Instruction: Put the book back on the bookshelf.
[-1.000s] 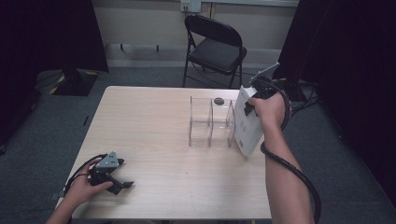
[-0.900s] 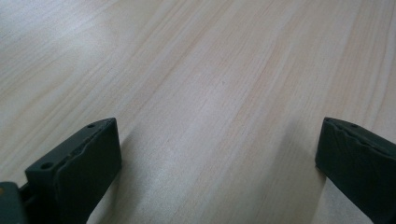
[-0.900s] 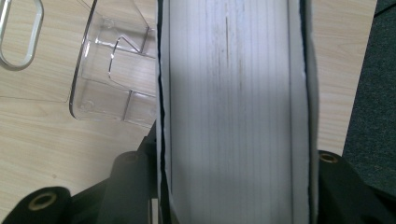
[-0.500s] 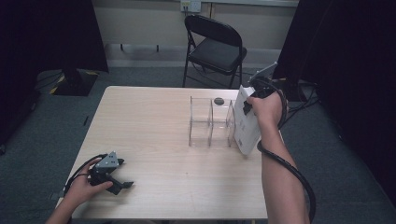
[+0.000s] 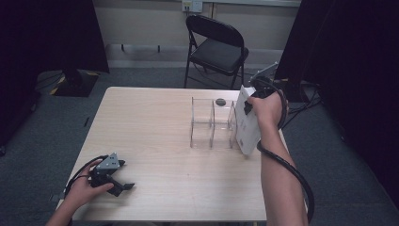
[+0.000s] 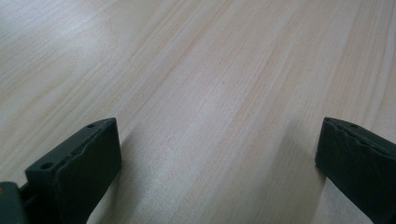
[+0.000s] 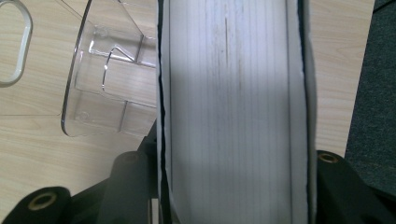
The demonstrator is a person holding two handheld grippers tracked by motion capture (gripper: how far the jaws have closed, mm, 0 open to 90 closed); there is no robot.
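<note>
Since the earlier frame, the book point(image 5: 246, 123) had been shifted slightly along the right end of the rack point(image 5: 211, 123), while the left gripper point(image 5: 115, 175) had been kept in place. A pale wooden table point(image 5: 155, 127) was seen from above, with a black folding chair point(image 5: 215, 47) set beyond its far edge. The clear rack, divided into slots, was stood on the right half of the table. The book, thick and white, was held on edge and tilted against the rack's right end, near the table's right edge; its page block point(image 7: 233, 107) was clamped between the jaws of the right gripper point(image 7: 233, 186), which was gripped from above by the right hand point(image 5: 266, 109). The left gripper was rested on the table near the front left corner, its jaws spread wide with nothing between them. A small dark disc point(image 5: 220, 101) was lain on the table behind the rack.
</note>
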